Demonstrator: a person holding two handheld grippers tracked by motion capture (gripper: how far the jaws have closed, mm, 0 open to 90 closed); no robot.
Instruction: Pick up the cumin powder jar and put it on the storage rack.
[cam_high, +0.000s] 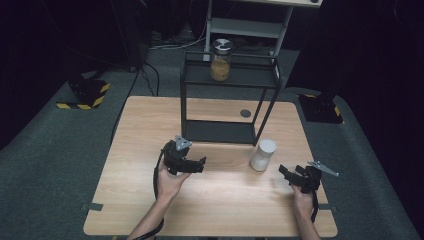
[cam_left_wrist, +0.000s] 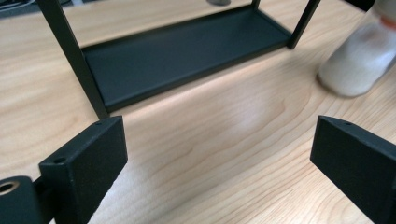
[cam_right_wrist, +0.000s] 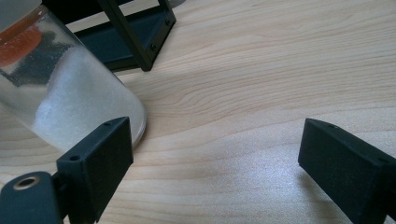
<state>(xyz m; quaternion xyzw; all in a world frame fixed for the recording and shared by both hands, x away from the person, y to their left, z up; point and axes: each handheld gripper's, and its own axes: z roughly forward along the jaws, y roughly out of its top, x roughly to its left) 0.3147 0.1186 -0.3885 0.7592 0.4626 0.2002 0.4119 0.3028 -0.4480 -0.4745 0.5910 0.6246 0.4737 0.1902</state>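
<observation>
On the counter (cam_high: 150, 165), white-powder jar (cam_high: 263, 154) stands upright beside the black rack (cam_high: 227, 132), between both hand-held grippers. Left hand-held gripper (cam_high: 200, 164) and right hand-held gripper (cam_high: 283, 170) gape empty, aimed at the jar, likely for pickup.

No readable text, label, brand or number appears on anything here.

Black two-jaw tools (cam_high: 201, 165), grey triangular plates, trailing black cables.
</observation>
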